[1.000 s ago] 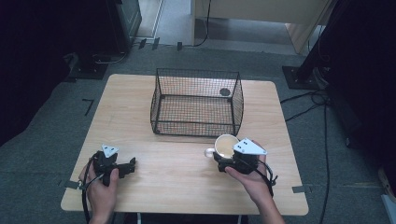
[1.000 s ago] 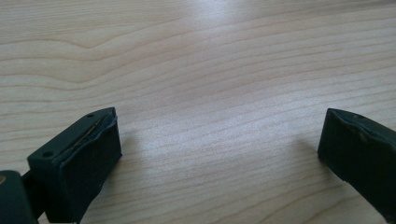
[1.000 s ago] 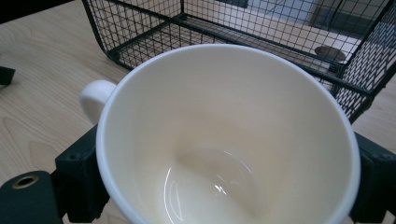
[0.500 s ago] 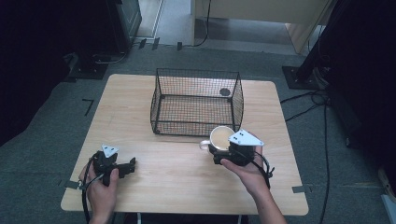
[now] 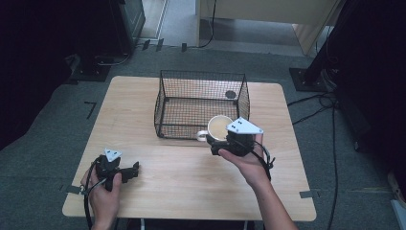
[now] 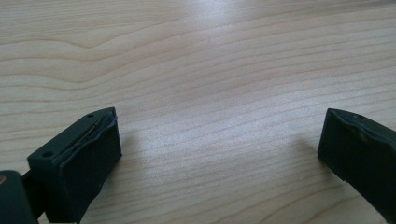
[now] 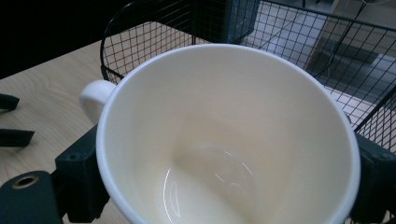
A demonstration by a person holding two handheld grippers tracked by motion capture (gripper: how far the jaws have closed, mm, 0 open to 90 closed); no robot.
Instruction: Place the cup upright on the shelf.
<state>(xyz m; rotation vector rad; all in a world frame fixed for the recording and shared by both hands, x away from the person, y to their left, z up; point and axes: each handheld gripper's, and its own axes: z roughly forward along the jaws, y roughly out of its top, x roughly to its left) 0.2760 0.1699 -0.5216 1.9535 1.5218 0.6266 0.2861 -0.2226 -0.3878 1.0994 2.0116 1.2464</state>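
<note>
Right gripper clamps a cream mug right of frame centre, at the wire basket's front wall. Left gripper, lower left, gapes wide, holding nothing.

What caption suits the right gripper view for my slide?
Right gripper holding an empty cream mug by its sides before a black wire basket.

mug base cut off below, basket far side cropped
</note>
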